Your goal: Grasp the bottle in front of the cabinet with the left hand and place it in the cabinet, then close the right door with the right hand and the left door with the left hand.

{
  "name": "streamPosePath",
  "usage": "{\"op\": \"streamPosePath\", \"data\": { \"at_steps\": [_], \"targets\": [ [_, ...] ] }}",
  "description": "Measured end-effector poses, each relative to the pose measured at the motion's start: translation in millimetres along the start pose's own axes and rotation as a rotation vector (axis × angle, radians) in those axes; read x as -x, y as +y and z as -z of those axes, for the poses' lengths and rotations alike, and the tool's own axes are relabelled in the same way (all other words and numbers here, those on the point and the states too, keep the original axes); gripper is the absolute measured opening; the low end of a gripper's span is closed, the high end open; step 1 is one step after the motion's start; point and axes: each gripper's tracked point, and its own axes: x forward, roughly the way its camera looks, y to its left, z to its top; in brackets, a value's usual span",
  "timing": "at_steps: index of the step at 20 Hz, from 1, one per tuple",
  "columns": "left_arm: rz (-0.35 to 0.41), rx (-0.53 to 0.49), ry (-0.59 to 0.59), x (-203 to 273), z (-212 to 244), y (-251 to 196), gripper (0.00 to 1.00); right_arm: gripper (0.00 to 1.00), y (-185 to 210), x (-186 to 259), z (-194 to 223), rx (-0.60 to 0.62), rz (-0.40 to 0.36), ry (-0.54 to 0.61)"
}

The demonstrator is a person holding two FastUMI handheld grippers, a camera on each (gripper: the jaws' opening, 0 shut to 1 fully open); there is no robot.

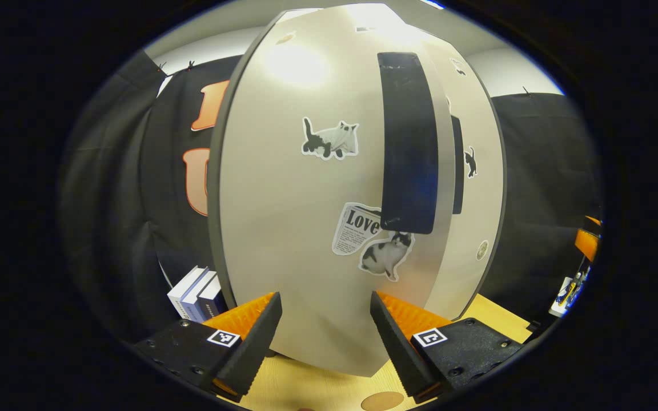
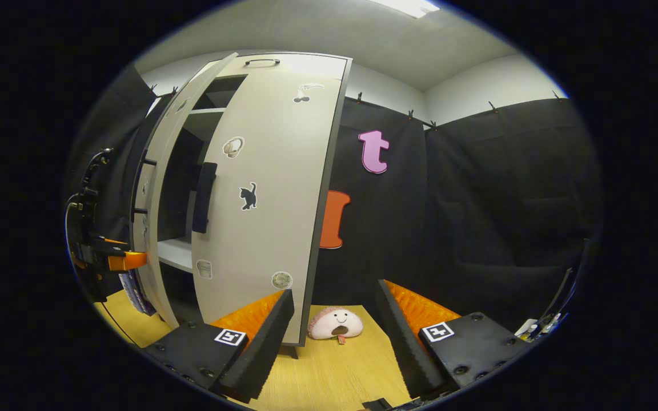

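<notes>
In the left gripper view, the left gripper (image 1: 325, 334) is seen with its fingers spread wide and nothing held between them. Directly ahead of the fingers, very near, the left door (image 1: 300, 217) of the cabinet is presented face-on; whether the fingertips touch it cannot be told. A tall dark handle (image 1: 408, 142) is mounted on the door above and ahead of the right finger, and cat stickers (image 1: 330, 140) are seen above the gap between the fingers. Beyond the left finger, a stack of books (image 1: 196, 294) is stood beside the cabinet. The wooden table (image 1: 306, 388) is seen below the fingers.

In the right gripper view, the right gripper (image 2: 333, 337) is likewise held open and empty. Ahead of its left finger the right door (image 2: 272, 200) is shown nearly shut, while the left door is left ajar farther to the left, with a dark gap and a pale shelf (image 2: 176, 254) visible between the two. The left gripper is seen far to the left, against the outer face of the left door. A plush toy (image 2: 334, 323) lies on the table between the fingers, ahead of them. The bottle cannot be made out in the dark interior of the cabinet.
</notes>
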Motion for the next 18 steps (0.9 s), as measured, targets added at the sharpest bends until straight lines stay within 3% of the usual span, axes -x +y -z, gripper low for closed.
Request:
{"op": "streamPosePath", "data": {
  "at_steps": [18],
  "targets": [
    [-0.093, -0.009, 0.009, -32.1, 7.4, -1.0, 0.95, 0.96, -62.2, 30.9, 17.4, -0.053, 0.056, 0.071]
  ]
}}
